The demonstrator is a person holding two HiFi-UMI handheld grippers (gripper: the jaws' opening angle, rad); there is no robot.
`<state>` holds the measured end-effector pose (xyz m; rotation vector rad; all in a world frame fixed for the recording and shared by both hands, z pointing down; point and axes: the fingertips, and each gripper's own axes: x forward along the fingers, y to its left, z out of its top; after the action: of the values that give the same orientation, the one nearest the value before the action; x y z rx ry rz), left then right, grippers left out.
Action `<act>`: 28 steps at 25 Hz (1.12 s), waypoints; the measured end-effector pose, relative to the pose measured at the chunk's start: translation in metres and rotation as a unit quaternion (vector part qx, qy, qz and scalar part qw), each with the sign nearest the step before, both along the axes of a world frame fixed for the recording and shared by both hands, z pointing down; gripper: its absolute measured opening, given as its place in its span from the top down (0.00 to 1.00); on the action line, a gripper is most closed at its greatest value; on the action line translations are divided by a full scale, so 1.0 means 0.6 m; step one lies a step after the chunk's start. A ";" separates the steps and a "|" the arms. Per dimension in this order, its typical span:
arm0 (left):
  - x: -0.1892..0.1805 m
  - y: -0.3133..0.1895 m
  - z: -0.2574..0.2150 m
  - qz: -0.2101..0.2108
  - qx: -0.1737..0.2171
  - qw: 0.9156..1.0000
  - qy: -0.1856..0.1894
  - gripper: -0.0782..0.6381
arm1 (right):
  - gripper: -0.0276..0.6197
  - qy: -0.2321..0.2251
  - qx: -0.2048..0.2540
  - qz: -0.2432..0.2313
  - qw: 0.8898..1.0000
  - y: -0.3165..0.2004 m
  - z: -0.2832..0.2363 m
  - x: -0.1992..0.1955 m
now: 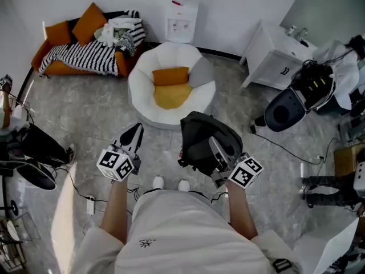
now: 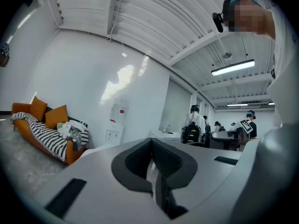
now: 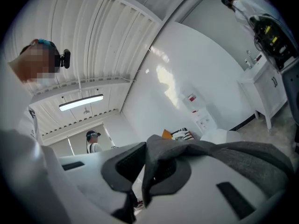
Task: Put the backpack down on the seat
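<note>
- A dark grey backpack (image 1: 201, 138) is seen hanging off the floor from the right claw (image 1: 215, 148), directly under and just ahead of its tips.
- In the right gripper view, a fold of its grey woven fabric (image 3: 201, 155) is pinched between the jaws of the right claw (image 3: 142, 169) and is draped over the right-hand jaw.
- The pack is rounded and slumped, with a dark strap trailing down the side facing the left claw (image 1: 136, 131).
- The left claw (image 2: 153, 164) is held closed, with nothing between its jaws.
- Black-and-white square markers are carried on the cube of each claw; no words can be read on them.
- A red label is borne by the water dispenser (image 1: 183, 10) far ahead of both claws, but its print is too small to read, as is the small mark on the person's shirt (image 1: 145, 243).
- The seat (image 1: 142, 99), a round white beanbag chair, lies ahead of both claws, just beyond the backpack.
- Its middle is taken up by an orange cushion (image 1: 170, 75), a yellow cushion (image 1: 171, 96) and a grey cushion (image 1: 201, 73).
- An orange sofa (image 1: 48, 59) with a striped blanket (image 1: 85, 56) is placed far ahead of the left claw and to its left.
- A white cabinet (image 1: 274, 56) stands ahead of the right claw and to its right, and a cable (image 1: 285, 147) lies on the floor to that claw's right.
</note>
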<state>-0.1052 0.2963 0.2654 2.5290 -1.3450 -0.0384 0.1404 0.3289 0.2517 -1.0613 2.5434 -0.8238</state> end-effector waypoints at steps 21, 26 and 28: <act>0.095 0.046 0.007 -0.013 -0.013 1.000 -0.019 0.87 | 0.89 -0.067 0.008 -0.045 0.997 0.021 -0.019 0.064; 0.097 0.051 0.015 -0.020 -0.013 0.999 -0.023 0.87 | 0.89 -0.067 -0.001 -0.043 0.997 0.024 -0.003 0.077; 0.105 0.056 0.016 -0.022 -0.012 0.999 -0.028 0.87 | 0.89 -0.067 -0.002 -0.042 0.997 0.030 0.000 0.090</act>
<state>-0.0422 0.3297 0.2751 2.4972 -1.4133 0.0391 0.1942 0.3469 0.2514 -0.8753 2.4879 -0.8905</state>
